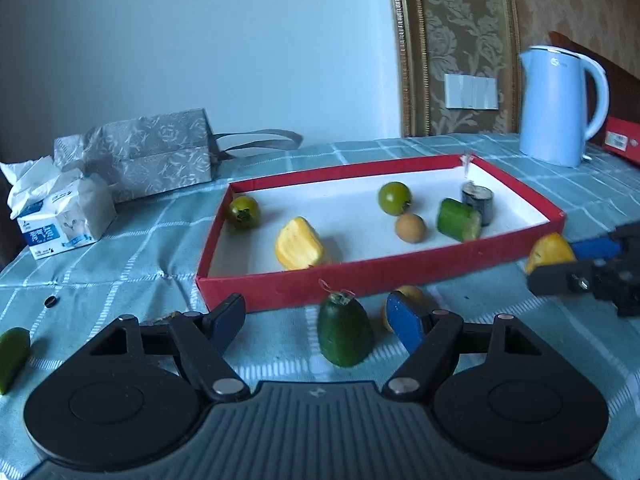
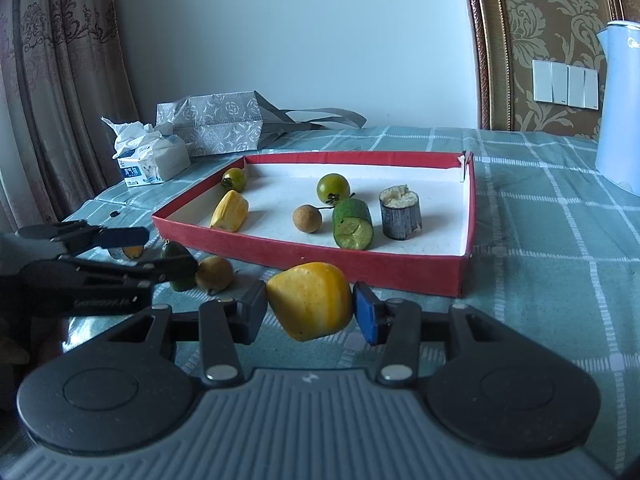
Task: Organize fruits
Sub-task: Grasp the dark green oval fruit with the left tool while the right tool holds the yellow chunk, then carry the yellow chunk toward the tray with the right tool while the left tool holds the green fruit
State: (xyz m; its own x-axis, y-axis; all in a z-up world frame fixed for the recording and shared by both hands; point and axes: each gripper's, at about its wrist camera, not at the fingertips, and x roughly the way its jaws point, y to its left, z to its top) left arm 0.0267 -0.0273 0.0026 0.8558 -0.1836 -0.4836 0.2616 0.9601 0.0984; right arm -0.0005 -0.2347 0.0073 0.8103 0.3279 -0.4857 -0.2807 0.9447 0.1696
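Note:
A red tray (image 1: 360, 276) (image 2: 400, 272) holds two green tomatoes (image 1: 395, 198), a yellow fruit piece (image 1: 298, 244), a small brown round fruit (image 1: 410, 228), a green cucumber piece (image 1: 459, 220) and a dark cut stalk (image 1: 478, 202). My right gripper (image 2: 310, 308) is shut on a yellow fruit (image 2: 310, 306) just in front of the tray; it also shows in the left wrist view (image 1: 550, 254). My left gripper (image 1: 316, 320) is open around a dark green fruit (image 1: 344, 332) on the cloth, with a yellowish fruit (image 1: 412, 294) behind the right finger.
A green piece (image 1: 14, 354) lies on the cloth at far left. A tissue pack (image 1: 60, 216) and a grey gift bag (image 1: 152, 152) stand behind the tray at left. A pale blue kettle (image 1: 560, 104) stands at the back right.

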